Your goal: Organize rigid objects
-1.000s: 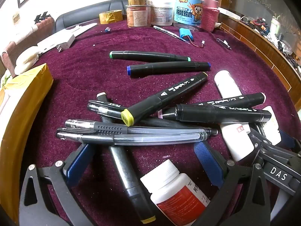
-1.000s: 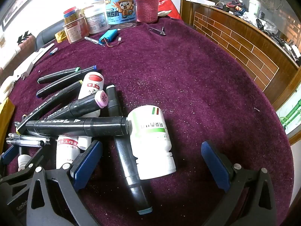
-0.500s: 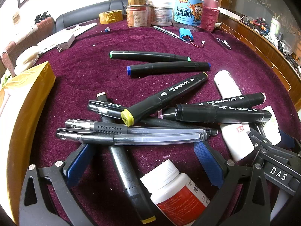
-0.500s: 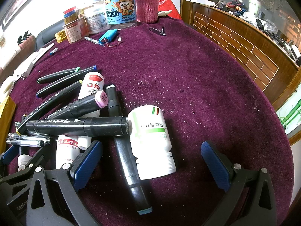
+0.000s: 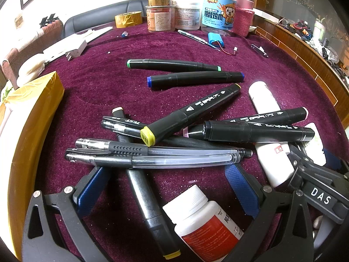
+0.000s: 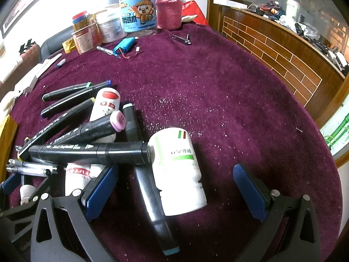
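A heap of black markers and clear gel pens [image 5: 152, 159] lies on the purple cloth. My left gripper [image 5: 168, 185] is open just behind the heap, its blue pads either side of a grey marker [image 5: 150, 207] and a red-label white bottle [image 5: 207, 224]. A yellow-capped marker [image 5: 189, 115] crosses the pile. Green-tipped [image 5: 172, 65] and blue-tipped [image 5: 196, 79] markers lie apart farther back. My right gripper [image 6: 174, 187] is open around a green-label white bottle [image 6: 176, 170] and a teal-capped marker [image 6: 152, 198]. A pink-capped marker [image 6: 96, 126] rests on another white bottle [image 6: 104, 107].
Jars, a blue snack tub [image 5: 218, 15], a pink-sleeved flask [image 6: 169, 8] and a tape roll [image 5: 128, 19] line the far edge. A blue battery pack [image 6: 124, 44] and nail clipper [image 6: 181, 39] lie nearby. A yellow-taped box [image 5: 26, 131] stands left. A wooden ledge [image 6: 283, 50] curves right.
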Tool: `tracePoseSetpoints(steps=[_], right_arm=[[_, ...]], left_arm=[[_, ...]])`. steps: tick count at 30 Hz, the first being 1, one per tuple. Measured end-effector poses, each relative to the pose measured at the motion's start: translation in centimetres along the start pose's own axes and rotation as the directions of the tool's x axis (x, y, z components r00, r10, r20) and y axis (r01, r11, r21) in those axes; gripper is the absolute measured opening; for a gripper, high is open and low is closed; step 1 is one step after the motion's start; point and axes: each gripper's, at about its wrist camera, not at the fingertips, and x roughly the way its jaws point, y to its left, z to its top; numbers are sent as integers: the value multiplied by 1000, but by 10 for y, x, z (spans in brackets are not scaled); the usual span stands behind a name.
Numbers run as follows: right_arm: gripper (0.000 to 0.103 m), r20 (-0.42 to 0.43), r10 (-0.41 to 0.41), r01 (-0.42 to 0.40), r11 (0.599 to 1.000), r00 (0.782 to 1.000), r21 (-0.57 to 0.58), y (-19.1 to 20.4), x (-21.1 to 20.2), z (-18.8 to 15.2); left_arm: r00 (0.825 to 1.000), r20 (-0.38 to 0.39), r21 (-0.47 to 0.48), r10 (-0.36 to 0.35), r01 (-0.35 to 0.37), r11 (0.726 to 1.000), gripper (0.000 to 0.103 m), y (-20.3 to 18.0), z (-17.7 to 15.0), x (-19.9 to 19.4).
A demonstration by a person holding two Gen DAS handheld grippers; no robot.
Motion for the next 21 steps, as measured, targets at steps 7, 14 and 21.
tracePoseSetpoints(steps=[7,14,21], right_arm=[[102,-6,12,-12,1000,1000,-9,0,2,0],[102,-56,14,-15,1000,998,-11,-1,1,-1],[101,-66,-12,10,1000,998,-22,0,-6,-7]], left_arm=[[1000,-23,9,-1,1,1000,103,-1,0,0],[996,-68,81,-57,63,995,103,3,-20,-20],[996,-66,102,-64,70,992,103,1,-23,-20]])
